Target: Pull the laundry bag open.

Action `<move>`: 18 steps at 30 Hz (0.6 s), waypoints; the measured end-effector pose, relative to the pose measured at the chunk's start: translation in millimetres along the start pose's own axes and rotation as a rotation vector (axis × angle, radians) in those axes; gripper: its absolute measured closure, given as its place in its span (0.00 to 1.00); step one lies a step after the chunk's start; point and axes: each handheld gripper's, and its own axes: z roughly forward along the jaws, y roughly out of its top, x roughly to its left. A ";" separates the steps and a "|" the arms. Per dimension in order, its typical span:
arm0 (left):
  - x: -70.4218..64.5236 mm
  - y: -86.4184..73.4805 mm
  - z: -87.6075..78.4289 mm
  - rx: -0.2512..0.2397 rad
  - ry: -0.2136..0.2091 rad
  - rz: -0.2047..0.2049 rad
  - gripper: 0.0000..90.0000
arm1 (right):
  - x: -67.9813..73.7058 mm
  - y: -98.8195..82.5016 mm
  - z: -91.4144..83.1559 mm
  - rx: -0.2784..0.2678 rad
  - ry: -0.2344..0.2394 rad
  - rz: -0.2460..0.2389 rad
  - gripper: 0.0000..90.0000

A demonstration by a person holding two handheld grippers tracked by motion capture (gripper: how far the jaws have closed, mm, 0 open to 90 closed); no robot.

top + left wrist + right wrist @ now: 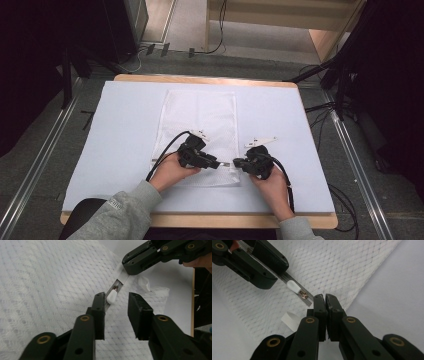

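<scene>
Your right gripper (325, 298) is clamped tight on the end of the zipper tape at the near right corner of the white mesh laundry bag (200, 120), holding that end steady; your left gripper (117, 302) stands parted just beside it, the small white plastic zipper pull (111, 297) lying against one pad with nothing pressing on it from the other side. The bag lies flat in the middle of the pale blue table cover (125, 130), its zipper edge toward you, and the pull sits close to the clamped end. Whether the zipper is running open or shut you cannot tell from here, but the slider appears near one end of its track, so judge this either a start or a finish; what is left is to close on the pull and draw it along the near edge. Beyond the bag, the wooden table edge (200, 79) meets a grey floor with cables (320, 107) and dark stands around it.
</scene>
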 end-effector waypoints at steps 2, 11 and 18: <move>0.2 1.5 2.2 -0.004 0.001 -0.007 0.80 | -0.2 -0.5 1.4 -0.004 0.000 0.004 0.99; 2.9 2.0 6.6 0.005 0.009 -0.006 0.82 | 2.8 -1.5 5.9 -0.016 -0.017 -0.038 1.00; 1.8 2.3 12.8 0.002 0.008 0.012 0.85 | 2.7 -1.2 6.7 -0.017 -0.014 -0.038 1.00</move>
